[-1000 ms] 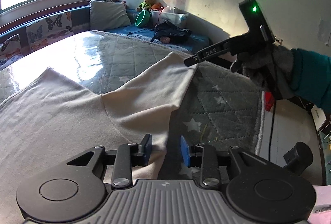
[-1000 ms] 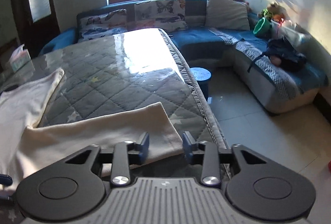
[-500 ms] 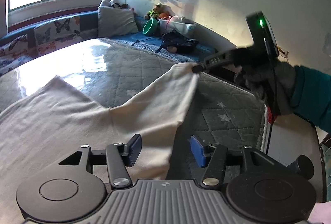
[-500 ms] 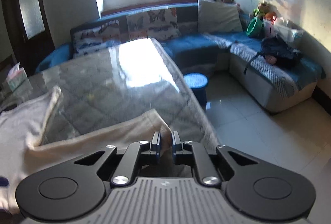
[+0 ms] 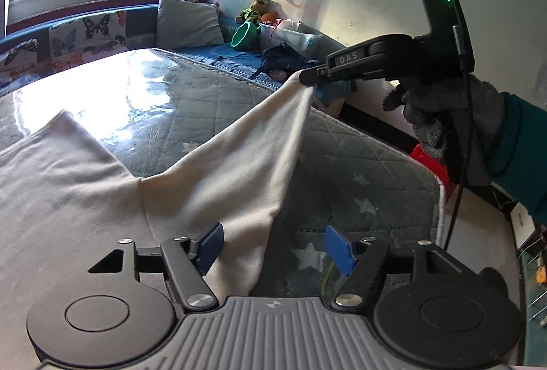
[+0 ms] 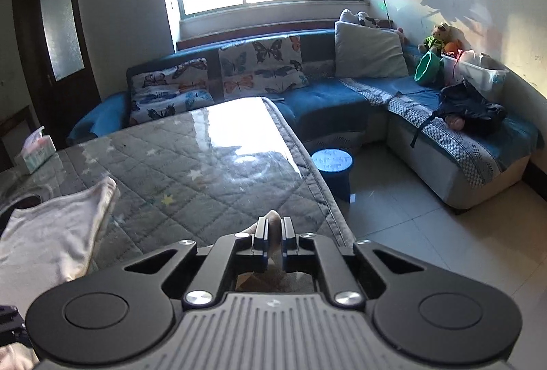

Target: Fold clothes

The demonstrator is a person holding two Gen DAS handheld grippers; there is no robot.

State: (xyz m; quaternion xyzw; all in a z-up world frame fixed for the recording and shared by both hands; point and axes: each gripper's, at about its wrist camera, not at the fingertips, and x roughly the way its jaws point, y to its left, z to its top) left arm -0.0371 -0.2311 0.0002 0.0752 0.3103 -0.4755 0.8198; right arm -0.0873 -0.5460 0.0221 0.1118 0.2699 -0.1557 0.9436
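Cream knit fabric fills my left wrist view: the garment (image 5: 85, 185) lies mostly flat on the quilted grey table cover (image 5: 359, 171), while one sleeve (image 5: 249, 158) rises off it in a taut slope, its long axis running from the body near my left gripper (image 5: 273, 248) up and away to the cuff, which points at the far right edge of the table. My left gripper is spread wide, its blue pads (image 5: 338, 248) either side of the sleeve's lower fold and pinching nothing. The right gripper (image 5: 309, 78) nips only the very tip of the cuff. In the right wrist view, my right gripper (image 6: 272, 231) is pressed together on a small nub of that cloth (image 6: 272, 219), with little fabric past the pads. I judge the bite is thin, so a hard pull could slip the cuff free, or drag the flat body (image 6: 48, 233) askew since nothing pins it.
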